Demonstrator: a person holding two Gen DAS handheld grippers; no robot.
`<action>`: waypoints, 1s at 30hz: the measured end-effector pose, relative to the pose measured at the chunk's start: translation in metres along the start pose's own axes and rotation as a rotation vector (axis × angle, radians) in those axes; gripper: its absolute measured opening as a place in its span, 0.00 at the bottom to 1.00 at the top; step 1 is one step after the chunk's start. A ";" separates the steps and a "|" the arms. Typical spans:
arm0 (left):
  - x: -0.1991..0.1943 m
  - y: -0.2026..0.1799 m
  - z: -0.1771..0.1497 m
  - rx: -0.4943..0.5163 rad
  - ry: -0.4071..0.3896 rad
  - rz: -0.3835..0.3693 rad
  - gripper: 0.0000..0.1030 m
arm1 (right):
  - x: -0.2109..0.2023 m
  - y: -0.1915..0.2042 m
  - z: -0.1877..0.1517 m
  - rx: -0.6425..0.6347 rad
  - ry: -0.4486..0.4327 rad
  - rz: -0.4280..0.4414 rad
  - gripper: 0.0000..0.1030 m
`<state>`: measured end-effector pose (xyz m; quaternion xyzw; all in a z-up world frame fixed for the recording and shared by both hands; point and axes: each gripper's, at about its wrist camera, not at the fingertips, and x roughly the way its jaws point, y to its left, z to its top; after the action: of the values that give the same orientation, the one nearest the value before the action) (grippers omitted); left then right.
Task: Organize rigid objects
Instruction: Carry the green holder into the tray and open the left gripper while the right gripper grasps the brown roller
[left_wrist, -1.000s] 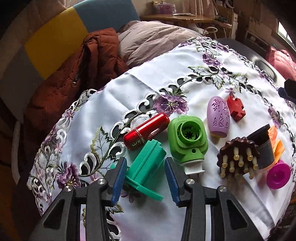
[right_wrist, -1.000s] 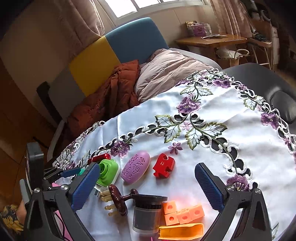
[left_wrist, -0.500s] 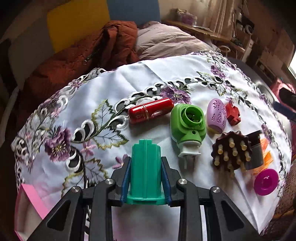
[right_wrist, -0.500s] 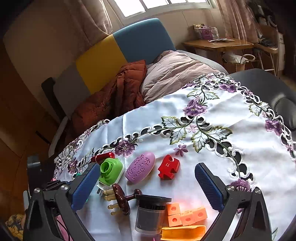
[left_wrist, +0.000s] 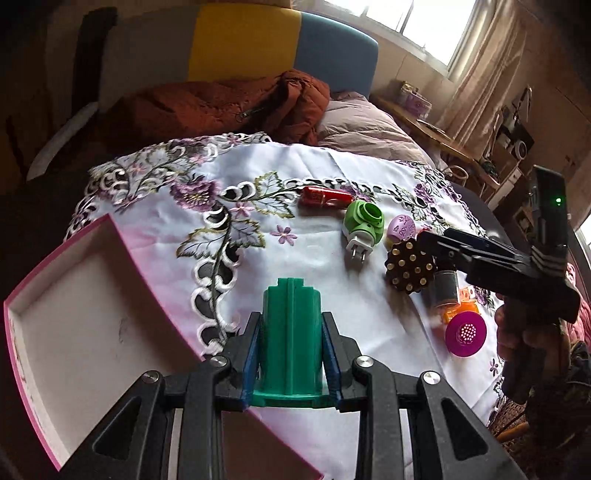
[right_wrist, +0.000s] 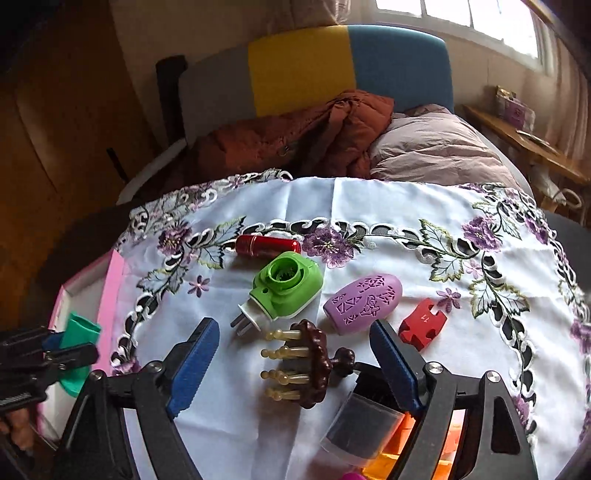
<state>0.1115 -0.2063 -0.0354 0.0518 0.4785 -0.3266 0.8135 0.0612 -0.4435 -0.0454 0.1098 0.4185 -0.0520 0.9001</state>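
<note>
Your left gripper is clamped on the green plastic piece: both blue pads press flat against its ribbed sides, and its flanged base sits back toward the gripper body. The piece is carried clear of the cloth, just beside the near corner of the pink-rimmed box, which lies at the left edge of the embroidered tablecloth. From the right wrist view you see the same piece poking out of the left gripper against the box's pink wall.

Your right gripper is closing, its jaws still wide, and the pads press on nothing. The brown massage brush lies between them on its side, pale prongs pointing left, with its knob touching the lid of the dark jar that lies partly under the right finger. Whether that finger touches the jar, you cannot tell.

The rest waits on the cloth: the green plug-in device just beyond the brush, the red tube behind it, the purple oval case and the red puzzle piece to the right. Orange blocks and a magenta disc lie near the jar.
</note>
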 end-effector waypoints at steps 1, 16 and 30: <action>-0.006 0.006 -0.006 -0.016 -0.005 0.008 0.29 | 0.006 0.005 -0.001 -0.032 0.015 -0.007 0.73; -0.069 0.132 -0.059 -0.396 -0.086 0.151 0.29 | 0.030 0.035 -0.022 -0.169 0.120 -0.007 0.40; -0.033 0.196 -0.025 -0.501 -0.049 0.305 0.29 | 0.035 0.038 -0.023 -0.186 0.130 0.006 0.38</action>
<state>0.1955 -0.0268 -0.0666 -0.0870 0.5112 -0.0736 0.8519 0.0738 -0.4010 -0.0801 0.0302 0.4786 -0.0033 0.8775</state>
